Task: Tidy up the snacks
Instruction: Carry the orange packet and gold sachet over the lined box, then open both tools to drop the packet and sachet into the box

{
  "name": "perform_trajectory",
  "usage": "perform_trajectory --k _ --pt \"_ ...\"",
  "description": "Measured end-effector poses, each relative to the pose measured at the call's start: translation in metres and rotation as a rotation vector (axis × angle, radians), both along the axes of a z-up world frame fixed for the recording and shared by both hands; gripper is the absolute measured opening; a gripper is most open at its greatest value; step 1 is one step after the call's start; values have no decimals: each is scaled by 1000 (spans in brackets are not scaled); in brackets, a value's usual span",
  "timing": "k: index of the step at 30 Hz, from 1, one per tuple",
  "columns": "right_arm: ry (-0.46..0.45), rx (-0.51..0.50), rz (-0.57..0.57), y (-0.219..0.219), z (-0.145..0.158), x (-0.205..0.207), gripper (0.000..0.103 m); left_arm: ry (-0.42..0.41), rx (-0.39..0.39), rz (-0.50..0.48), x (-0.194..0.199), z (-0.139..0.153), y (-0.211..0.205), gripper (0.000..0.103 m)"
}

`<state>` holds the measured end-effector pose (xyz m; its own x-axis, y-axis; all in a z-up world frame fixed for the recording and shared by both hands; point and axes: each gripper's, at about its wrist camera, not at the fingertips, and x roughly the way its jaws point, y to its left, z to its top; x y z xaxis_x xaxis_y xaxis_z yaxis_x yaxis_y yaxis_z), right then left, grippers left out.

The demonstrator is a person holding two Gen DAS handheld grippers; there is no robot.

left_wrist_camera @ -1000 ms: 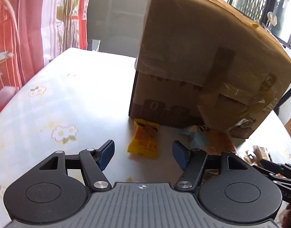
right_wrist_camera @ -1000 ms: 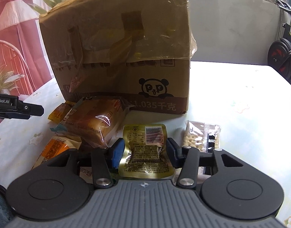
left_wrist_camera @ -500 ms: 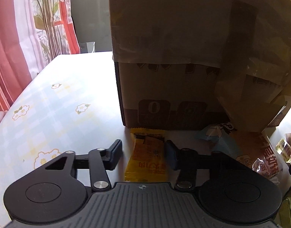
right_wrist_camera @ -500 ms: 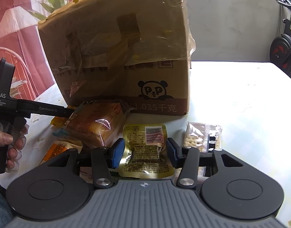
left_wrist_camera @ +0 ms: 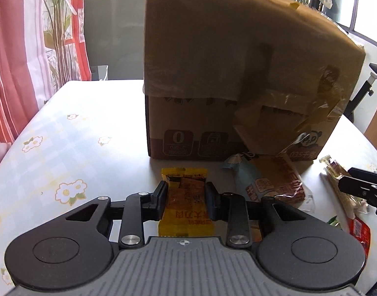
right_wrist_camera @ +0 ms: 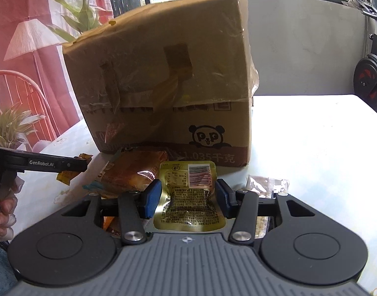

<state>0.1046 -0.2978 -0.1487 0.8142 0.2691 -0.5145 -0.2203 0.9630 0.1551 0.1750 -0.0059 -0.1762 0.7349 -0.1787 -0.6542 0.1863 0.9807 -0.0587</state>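
Packet first: the yellow packet (left_wrist_camera: 186, 204) sits between the pads of our left tool (left_wrist_camera: 186, 198), which is pinched on its two long edges. Its long axis runs straight along the tool's pointing line, one crimped end toward the box (left_wrist_camera: 237, 74) and the other back under the tool's body. From the right wrist view the packet's end (right_wrist_camera: 65, 178) seems to hang clear of the bench (left_wrist_camera: 77, 148), though we cannot be sure the whole of it is off.

The box stands just beyond the packet, dead ahead of the left tool, with its taped flap folded down over the near face. We see no opening from either view, so we judge that the packet must be carried up and over, or around, before it goes anywhere inside.

Our right tool (right_wrist_camera: 186, 198) is likewise pinched on the gold pouch (right_wrist_camera: 188, 197), which buckles between its blue pads (right_wrist_camera: 151, 198); its long axis also points at the box. A bread bag (right_wrist_camera: 134, 172) lies between the two tools, near the box's foot, and a clear nut bag (right_wrist_camera: 267, 185) lies just right of the pouch.

The left hand holds the nearer, straighter line to the box's left corner.
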Motion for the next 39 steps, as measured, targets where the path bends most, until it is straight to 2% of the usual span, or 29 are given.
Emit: perform_trajectory --k 4,10,12,16,20,23,26,29,31,35,36,38,39 --pt "-56 3 -2 -2 15 -7 50 -57 -15 -36 -11 24 -2 34" --pt "-146 24 9 -4 47 -15 50 -202 -39 -86 -19 77 -9 34" --pt "-195 20 23 -2 61 -16 50 -263 -47 -102 -14 98 -13 34" --pt "-273 32 56 3 92 -8 50 -328 -51 -120 1 130 -20 34" --pt "-348 53 72 4 121 4 50 -407 -23 -131 14 155 -36 35" --pt "-392 38 86 7 137 22 50 -432 -10 -136 32 167 -55 35" --pt "-407 29 65 7 146 55 50 -396 -15 -103 62 170 -75 35" --pt "-360 43 39 5 149 95 50 -322 -51 -73 90 162 -85 35" --pt "-325 20 19 5 147 111 50 -241 -83 -71 109 153 -88 35" --pt "-252 -4 -14 0 140 127 51 -182 -62 -65 122 134 -94 36" --pt "-240 -12 -19 -2 138 127 52 -166 -51 -67 124 131 -95 38" --pt "-219 -29 -10 -3 135 129 58 -153 -40 -70 123 128 -94 58" --pt "-209 -37 -9 -3 134 129 58 -164 -44 -73 119 128 -92 62"
